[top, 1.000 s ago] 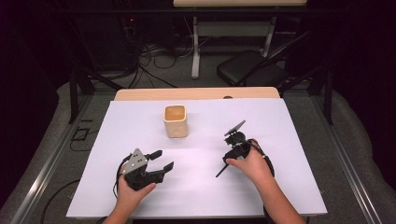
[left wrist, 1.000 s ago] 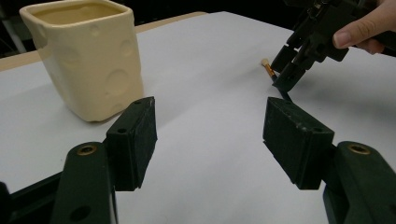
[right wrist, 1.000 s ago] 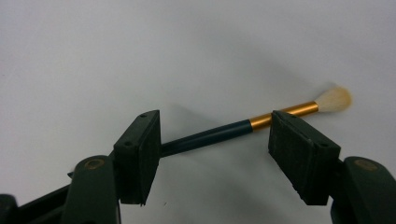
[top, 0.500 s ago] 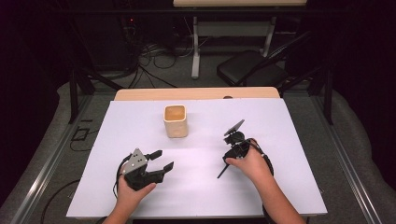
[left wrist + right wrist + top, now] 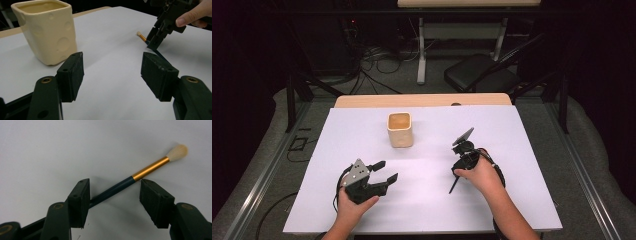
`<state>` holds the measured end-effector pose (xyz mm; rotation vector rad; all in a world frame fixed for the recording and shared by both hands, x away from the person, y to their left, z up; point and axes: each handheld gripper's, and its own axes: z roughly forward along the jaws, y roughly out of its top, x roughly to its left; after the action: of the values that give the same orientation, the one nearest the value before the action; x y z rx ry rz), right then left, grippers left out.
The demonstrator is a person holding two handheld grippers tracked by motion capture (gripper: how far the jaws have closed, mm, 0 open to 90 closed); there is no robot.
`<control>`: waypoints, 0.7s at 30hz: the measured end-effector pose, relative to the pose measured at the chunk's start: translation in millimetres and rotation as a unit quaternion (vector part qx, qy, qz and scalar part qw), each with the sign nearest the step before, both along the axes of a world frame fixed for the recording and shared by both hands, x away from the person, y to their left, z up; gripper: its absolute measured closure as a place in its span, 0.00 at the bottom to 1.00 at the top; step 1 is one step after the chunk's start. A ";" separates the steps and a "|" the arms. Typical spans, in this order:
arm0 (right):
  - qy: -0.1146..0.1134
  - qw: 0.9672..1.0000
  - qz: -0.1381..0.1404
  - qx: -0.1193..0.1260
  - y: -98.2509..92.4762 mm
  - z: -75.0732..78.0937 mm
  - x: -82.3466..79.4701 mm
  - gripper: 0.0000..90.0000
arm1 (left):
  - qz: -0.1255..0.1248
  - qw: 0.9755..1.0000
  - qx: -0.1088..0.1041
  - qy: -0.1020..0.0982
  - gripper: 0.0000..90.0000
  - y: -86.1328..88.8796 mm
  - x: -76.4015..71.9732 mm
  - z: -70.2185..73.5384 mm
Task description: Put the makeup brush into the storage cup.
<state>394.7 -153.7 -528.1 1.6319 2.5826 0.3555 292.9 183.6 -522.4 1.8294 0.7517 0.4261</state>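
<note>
A brush (image 5: 150, 168) with a dark blue handle, gold ferrule and pale bristles lies on the white sheet. My right gripper (image 5: 113, 202) points down over it, and its jaws have just been closing. The handle crosses slantwise between them, and the pads (image 5: 153, 200) do not press on it. In the high view the right gripper (image 5: 460, 167) is at the right, with the brush handle (image 5: 453, 186) sticking out toward the person. My left gripper (image 5: 388, 170) rests low at the front left, open and with nothing in it (image 5: 112, 72). A cream square cup (image 5: 400, 130) stands upright at the back centre.
A white sheet (image 5: 362, 130) covers the table, and a strip of wood (image 5: 422, 100) shows at its far edge. Beyond the table are a black chair (image 5: 477, 77) and floor cables (image 5: 377, 55). From the left gripper view, the cup (image 5: 47, 30) is close on the left.
</note>
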 end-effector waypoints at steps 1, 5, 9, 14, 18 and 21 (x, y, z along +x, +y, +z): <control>0.001 1.000 0.000 0.000 0.0 -0.3 0.1 0.48 | 0.000 1.000 0.000 0.000 0.39 0.1 0.1 0.0; 0.005 1.000 0.001 -0.006 -0.1 0.5 -0.1 0.56 | 0.003 1.000 -0.001 0.000 0.39 0.1 0.1 0.0; 0.007 1.000 0.004 -0.012 -0.6 0.8 0.2 0.65 | 0.001 1.000 -0.002 0.001 0.39 0.6 0.2 0.1; 0.015 1.000 0.011 -0.021 0.0 1.7 -0.1 0.79 | 0.003 1.000 -0.003 0.001 0.39 0.9 0.3 0.2; 0.018 0.999 0.019 -0.023 -0.5 1.4 -0.3 0.91 | 0.004 1.000 -0.002 0.001 0.39 1.0 0.4 0.2; 0.012 1.000 0.020 -0.016 -0.9 -0.3 -0.6 0.92 | 0.004 1.000 -0.002 0.001 0.39 1.1 0.5 0.2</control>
<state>394.1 -154.6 -528.4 1.5866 2.6271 0.2966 293.5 184.7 -522.1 1.8231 0.7604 0.4274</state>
